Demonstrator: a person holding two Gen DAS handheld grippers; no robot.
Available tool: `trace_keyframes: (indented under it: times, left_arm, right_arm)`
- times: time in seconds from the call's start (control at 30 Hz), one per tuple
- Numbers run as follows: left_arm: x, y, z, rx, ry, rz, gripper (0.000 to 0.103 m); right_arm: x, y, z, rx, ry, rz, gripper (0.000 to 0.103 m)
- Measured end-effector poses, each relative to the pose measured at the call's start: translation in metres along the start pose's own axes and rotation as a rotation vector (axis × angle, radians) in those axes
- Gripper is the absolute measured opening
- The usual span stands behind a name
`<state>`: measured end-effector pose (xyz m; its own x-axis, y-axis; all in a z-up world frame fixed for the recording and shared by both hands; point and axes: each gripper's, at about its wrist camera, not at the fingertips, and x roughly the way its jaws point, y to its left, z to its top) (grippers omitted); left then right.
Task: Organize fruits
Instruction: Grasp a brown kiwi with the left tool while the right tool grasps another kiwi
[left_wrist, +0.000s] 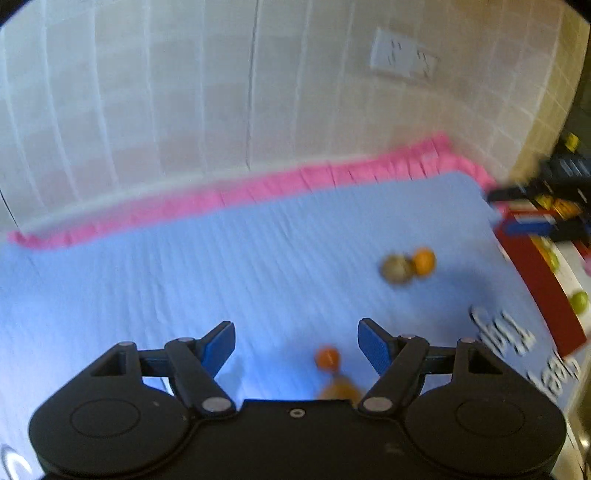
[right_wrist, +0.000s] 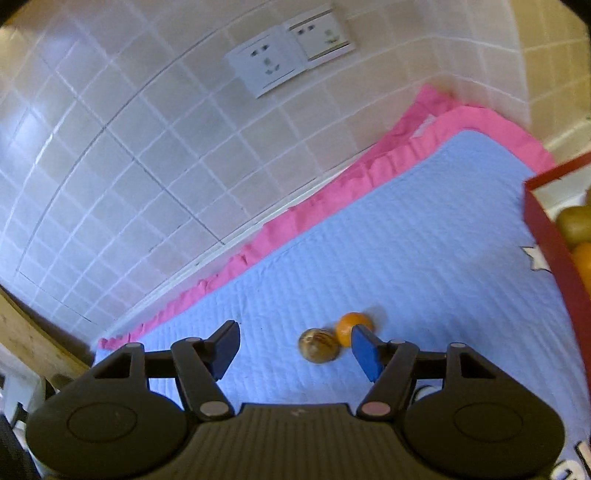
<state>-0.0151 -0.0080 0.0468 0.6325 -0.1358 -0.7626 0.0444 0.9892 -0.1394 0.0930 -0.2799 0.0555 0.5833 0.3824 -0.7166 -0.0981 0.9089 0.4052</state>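
My left gripper (left_wrist: 295, 343) hangs open over the blue cloth (left_wrist: 221, 277), nothing between its fingers. A small orange fruit (left_wrist: 327, 357) lies just below its right finger, and a yellowish fruit (left_wrist: 338, 389) is half hidden behind the gripper body. Farther right, a brown round fruit (left_wrist: 396, 268) touches an orange (left_wrist: 424, 261). In the right wrist view my right gripper (right_wrist: 295, 343) is open above that pair: the brown fruit (right_wrist: 318, 345) shows between the fingers, and the orange (right_wrist: 351, 325) is partly behind the right finger. The right gripper (left_wrist: 495, 208) also shows, blurred, at the left view's right edge.
A red-walled box (right_wrist: 550, 240) at the right holds a kiwi (right_wrist: 574, 225) and an orange (right_wrist: 583, 262); in the left view the box (left_wrist: 543, 291) shows a green fruit (left_wrist: 578, 301). A pink frill (right_wrist: 295, 218) edges the cloth against a tiled wall with sockets (right_wrist: 266, 66).
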Motion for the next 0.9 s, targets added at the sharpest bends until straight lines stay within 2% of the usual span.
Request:
trace_keyframes:
  times: [0.13,0.27,0.5,0.63,0.8,0.87,0.9]
  left_arm:
    - [0.017,-0.006,-0.025,-0.027,0.059,-0.033,0.087]
    - [0.033,-0.017,-0.041,-0.014,0.089,-0.020,0.087]
    - [0.059,-0.025,-0.055,-0.025,0.141,-0.038,0.087]
    - [0.069,-0.022,-0.061,-0.062,0.149,-0.036,0.087]
    - [0.068,-0.028,-0.062,-0.038,0.131,-0.014,0.086]
    - [0.068,-0.031,-0.063,-0.016,0.125,0.005,0.076]
    - [0.068,-0.034,-0.063,-0.003,0.122,0.013,0.075]
  right_arm:
    - [0.028,0.009,0.000,-0.009,0.034,-0.034,0.069]
    - [0.058,0.008,-0.005,0.006,0.094,-0.048,0.068]
    - [0.105,-0.005,-0.016,0.101,0.191,-0.054,0.068]
    - [0.125,-0.010,-0.016,0.140,0.192,-0.085,0.068]
    - [0.142,-0.013,-0.013,0.160,0.200,-0.105,0.068]
    - [0.144,-0.010,-0.012,0.150,0.179,-0.119,0.068]
    - [0.144,-0.008,-0.011,0.138,0.171,-0.128,0.068]
